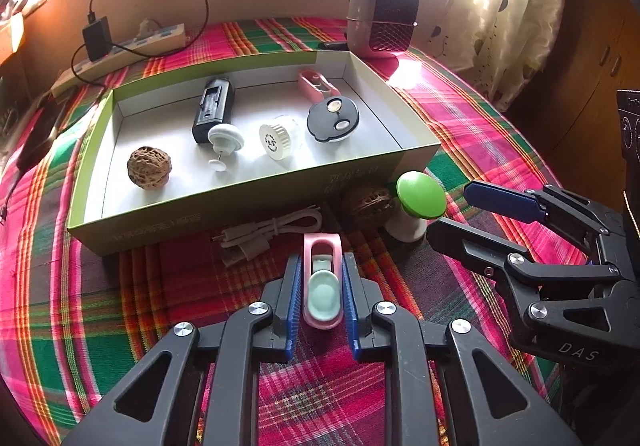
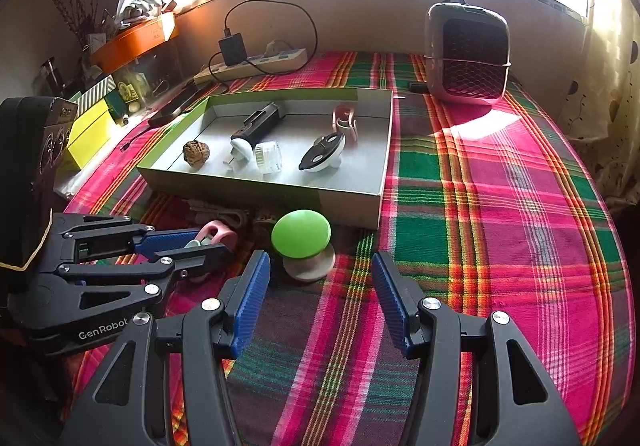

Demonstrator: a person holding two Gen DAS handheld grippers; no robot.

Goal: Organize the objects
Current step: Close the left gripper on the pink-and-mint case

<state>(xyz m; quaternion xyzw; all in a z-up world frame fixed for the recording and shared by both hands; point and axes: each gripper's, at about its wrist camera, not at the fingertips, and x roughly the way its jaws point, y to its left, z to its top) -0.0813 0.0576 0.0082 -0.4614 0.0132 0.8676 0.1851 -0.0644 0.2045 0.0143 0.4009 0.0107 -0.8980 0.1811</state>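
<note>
My left gripper [image 1: 321, 278] is shut on a pink clip with a mint insert [image 1: 322, 286], low over the plaid cloth in front of the green box [image 1: 248, 206]; it also shows in the right wrist view [image 2: 200, 246]. My right gripper [image 2: 320, 278] is open and empty, just short of a green mushroom-shaped lamp [image 2: 302, 236], which also shows in the left wrist view [image 1: 420, 194]. The box [image 2: 352, 202] holds a walnut [image 1: 149, 168], a black device [image 1: 212, 108], a white pin tag [image 1: 225, 142], a white round cap [image 1: 276, 140], a black-and-white disc [image 1: 333, 120] and another pink clip [image 1: 316, 84].
A second walnut [image 1: 366, 202] and a white cable [image 1: 272, 232] lie against the box front. A small heater [image 2: 466, 54] stands at the back right, a power strip [image 2: 256, 64] at the back. Boxes and clutter [image 2: 92, 126] crowd the left edge.
</note>
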